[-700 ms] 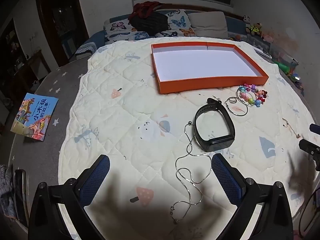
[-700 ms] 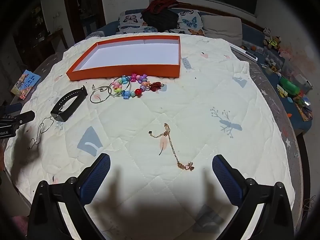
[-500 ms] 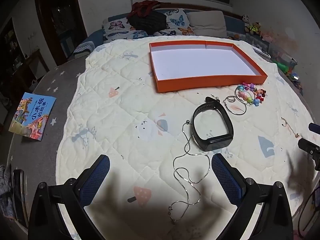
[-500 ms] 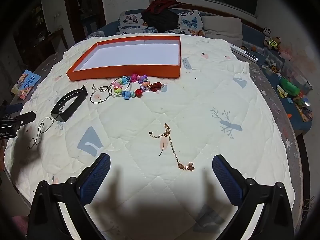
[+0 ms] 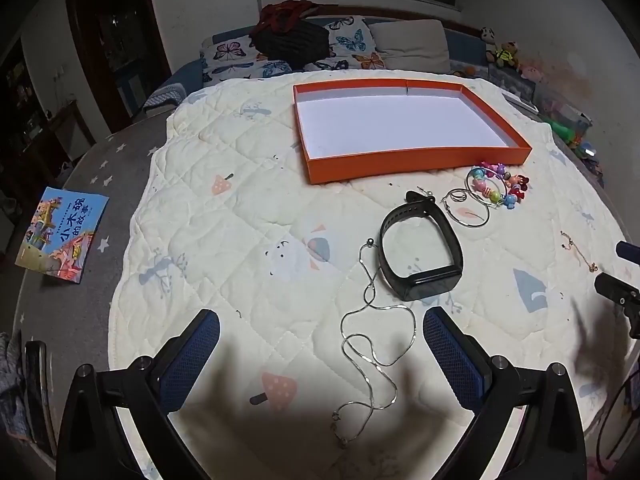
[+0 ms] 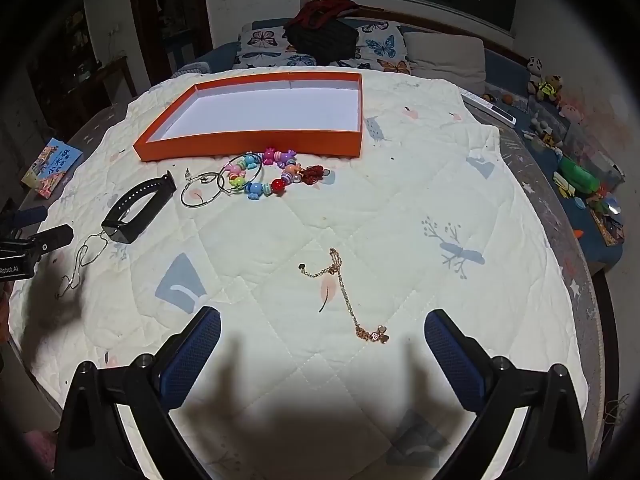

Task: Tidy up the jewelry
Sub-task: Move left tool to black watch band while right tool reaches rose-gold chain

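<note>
Step in hand: the very start, as I judge it. The orange tray (image 5: 416,162) is empty and every piece of jewelry lies outside it on the quilt (image 5: 240,240) that covers the bed.
Left gripper (image 5: 320,344): its 2 fingers are spread wide and pinch nothing. It hovers above the quilt, tilted downward.
Right gripper (image 6: 322,344): also spread wide, with nothing between the fingers, hovering and tilted downward.
Silver necklace (image 5: 372,344): in the left view it lies loose in curves between the left fingers, running from about 12 o'clock to 6 o'clock.
Black wristband (image 5: 420,256): just beyond the necklace, at about 1 o'clock from the left gripper, standing on its edge.
Hoop earrings (image 5: 470,208): 2 thin rings, at 1 o'clock past the wristband, near the tray's front wall.
Bead bracelet (image 6: 264,178): colourful, touching or overlapping 1 hoop, just beside the tray wall.
Gold chain (image 6: 344,296): in the right view it lies between the right fingers, at about 12 o'clock, apart from the other pieces.
Tray place: at the far side of the quilt, at 12 o'clock in the left view and 11 o'clock in the right view.
Next move, my judgement: each gripper should descend on its nearest chain. These are thin and flat on soft cloth, so the fingers must close low, at a bunched part, then carry the chain to the tray.
Risk: a fine chain may slip out, or the quilt may be pinched together with it.
</note>
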A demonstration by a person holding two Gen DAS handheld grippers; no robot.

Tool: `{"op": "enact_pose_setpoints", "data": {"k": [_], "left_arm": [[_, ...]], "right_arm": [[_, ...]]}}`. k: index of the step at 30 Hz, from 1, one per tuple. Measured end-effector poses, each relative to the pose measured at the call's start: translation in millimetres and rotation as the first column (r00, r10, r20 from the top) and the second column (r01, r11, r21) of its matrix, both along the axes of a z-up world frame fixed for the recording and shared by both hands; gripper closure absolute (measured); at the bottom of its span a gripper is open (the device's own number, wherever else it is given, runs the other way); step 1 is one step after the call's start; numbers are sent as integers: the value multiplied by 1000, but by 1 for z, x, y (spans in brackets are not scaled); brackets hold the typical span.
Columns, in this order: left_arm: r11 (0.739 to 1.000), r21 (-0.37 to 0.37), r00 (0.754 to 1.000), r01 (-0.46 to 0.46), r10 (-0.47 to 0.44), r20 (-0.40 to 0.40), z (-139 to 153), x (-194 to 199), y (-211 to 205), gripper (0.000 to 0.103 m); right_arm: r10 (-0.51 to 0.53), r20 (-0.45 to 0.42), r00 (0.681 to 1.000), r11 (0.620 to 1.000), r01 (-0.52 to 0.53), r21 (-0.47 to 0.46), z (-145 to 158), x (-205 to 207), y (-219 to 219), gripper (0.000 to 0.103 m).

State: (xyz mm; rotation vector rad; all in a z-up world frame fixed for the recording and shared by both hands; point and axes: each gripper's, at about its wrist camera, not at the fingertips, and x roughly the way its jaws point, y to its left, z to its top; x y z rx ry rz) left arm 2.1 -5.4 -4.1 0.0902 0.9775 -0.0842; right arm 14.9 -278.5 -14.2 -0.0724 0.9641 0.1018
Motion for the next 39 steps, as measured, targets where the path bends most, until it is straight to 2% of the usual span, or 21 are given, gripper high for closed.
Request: {"op": "enact_pose_setpoints", "data": {"k": [15, 29, 31, 34, 39], "left_arm": [[998, -29, 998, 50, -51, -32, -4, 5, -13, 0], [998, -9, 998, 54, -54, -43, -7, 11, -25, 0], [998, -13, 998, 55, -55, -41, -7, 11, -26, 0], [998, -16, 998, 58, -58, -35, -6, 12, -27, 0], [997, -37, 997, 61, -62, -38, -8, 13, -28, 0]], "right_arm": [[8, -1, 1000, 1000, -8, 4, -1, -1, 0, 0], [5, -21, 1000, 999, -4, 40, -5, 0, -11, 1], [2, -24, 1000, 999, -1, 47, -6, -2, -15, 6], [-13, -41, 999, 998, 16, 62, -10, -3, -22, 21], [-30, -53, 998, 997, 34, 69, -16, -7, -30, 40]]}}
